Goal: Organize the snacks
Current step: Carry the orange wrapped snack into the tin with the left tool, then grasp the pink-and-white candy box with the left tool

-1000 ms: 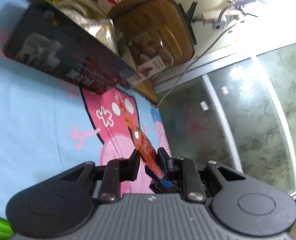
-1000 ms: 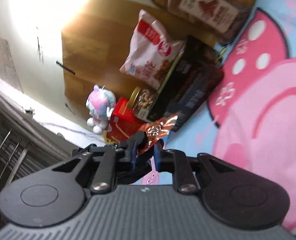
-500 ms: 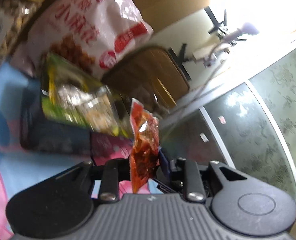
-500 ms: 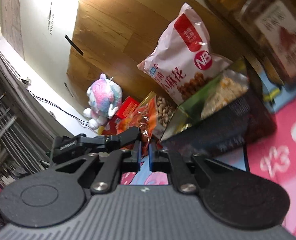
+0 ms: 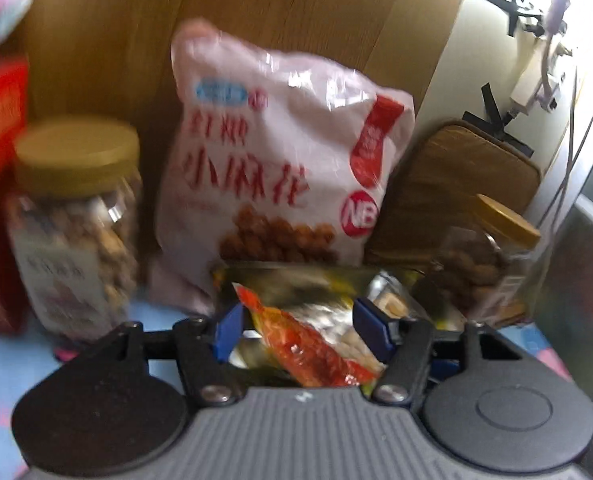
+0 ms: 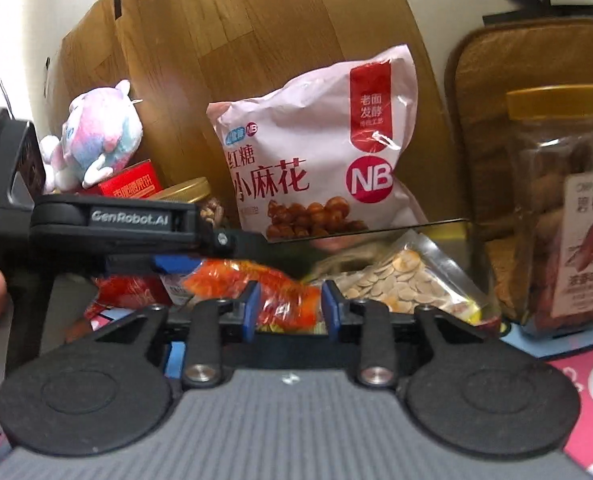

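Jaws of left hand-held gripper (image 5: 296, 326) and right hand-held gripper (image 6: 290, 306) just opened, flanking red packet (image 5: 312, 356) loosely

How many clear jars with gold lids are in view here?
2. One jar of nuts stands left of the big pink snack bag; the other jar, with a red-pictured label, stands to the bag's right in front of a brown cushion. More may be hidden behind the packets.
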Tool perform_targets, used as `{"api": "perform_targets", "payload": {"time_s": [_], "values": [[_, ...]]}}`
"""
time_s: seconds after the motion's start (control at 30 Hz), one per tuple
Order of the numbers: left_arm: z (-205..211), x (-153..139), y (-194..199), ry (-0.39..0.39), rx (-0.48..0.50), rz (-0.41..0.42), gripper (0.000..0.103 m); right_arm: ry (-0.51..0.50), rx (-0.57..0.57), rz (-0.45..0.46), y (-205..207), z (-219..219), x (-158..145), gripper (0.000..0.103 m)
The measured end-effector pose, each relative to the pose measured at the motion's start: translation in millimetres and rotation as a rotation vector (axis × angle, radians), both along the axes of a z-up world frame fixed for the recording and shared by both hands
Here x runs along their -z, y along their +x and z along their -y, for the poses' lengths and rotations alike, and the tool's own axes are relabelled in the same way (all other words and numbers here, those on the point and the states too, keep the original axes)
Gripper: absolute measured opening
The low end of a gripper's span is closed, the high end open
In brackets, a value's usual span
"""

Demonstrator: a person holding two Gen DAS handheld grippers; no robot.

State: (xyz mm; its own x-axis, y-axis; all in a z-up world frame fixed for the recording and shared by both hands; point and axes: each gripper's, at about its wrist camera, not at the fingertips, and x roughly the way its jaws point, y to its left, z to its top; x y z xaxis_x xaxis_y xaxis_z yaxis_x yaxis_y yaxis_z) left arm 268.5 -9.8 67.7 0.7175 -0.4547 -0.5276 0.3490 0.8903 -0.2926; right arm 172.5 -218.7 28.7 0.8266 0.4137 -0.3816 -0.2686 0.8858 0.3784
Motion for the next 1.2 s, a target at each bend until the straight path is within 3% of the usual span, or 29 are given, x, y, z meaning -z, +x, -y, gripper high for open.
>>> {"api": "perform_targets", "payload": {"time_s": [0.13,0.27,0.33,0.47,0.7,0.73,0.77,0.97,1.07,1.1,1.13,1.2], "values": [[-21.2,-5.5,-19.6,-0.051,-0.005,0.002,0.06,0.093,-0.035,-0.016,-22.4,11.4,-8.2,0.037],[-46.8,-4.4,-57.9,-0.062,-0.006,-0.033,0.06,0.19,-0.182,-0.087,-56.7,14.7,-2.3,0.042],[-59.9,5.8,-83.4,-0.073,0.013,-0.074,0.06,0.19,-0.251,-0.102,-80.4,14.8,2.7,0.043],[-78.0,32.9,-133.5,-0.098,0.093,-0.177,0.06,0.132,-0.294,-0.116,-128.3,17.2,10.8,0.057],[-73.4,48.4,-200.7,-0.231,0.235,-0.211,0.06,0.042,-0.263,-0.182,-172.5,13.3,23.8,0.06],[-67.5,49.4,-204.5,-0.235,0.259,-0.218,0.06,0.021,-0.258,-0.196,-173.9,9.5,25.8,0.058],[-61.7,50.7,-208.2,-0.232,0.281,-0.221,0.06,-0.024,-0.245,-0.186,-178.7,5.6,27.0,0.046],[-39.3,53.8,-219.8,-0.194,0.313,-0.241,0.06,-0.17,-0.185,-0.128,-191.6,5.8,20.1,0.041],[-30.6,51.5,-218.5,-0.179,0.312,-0.238,0.06,-0.254,-0.127,-0.082,-199.5,17.5,18.2,0.042],[-26.1,50.6,-215.8,-0.174,0.314,-0.238,0.061,-0.293,-0.085,-0.062,-203.6,21.9,17.0,0.046],[-21.9,49.8,-212.6,-0.168,0.313,-0.238,0.064,-0.319,-0.042,-0.054,-206.1,26.2,15.4,0.057],[-12.2,49.0,-203.7,-0.154,0.302,-0.237,0.069,-0.307,-0.017,-0.057,-213.1,37.3,12.4,0.059]]}}
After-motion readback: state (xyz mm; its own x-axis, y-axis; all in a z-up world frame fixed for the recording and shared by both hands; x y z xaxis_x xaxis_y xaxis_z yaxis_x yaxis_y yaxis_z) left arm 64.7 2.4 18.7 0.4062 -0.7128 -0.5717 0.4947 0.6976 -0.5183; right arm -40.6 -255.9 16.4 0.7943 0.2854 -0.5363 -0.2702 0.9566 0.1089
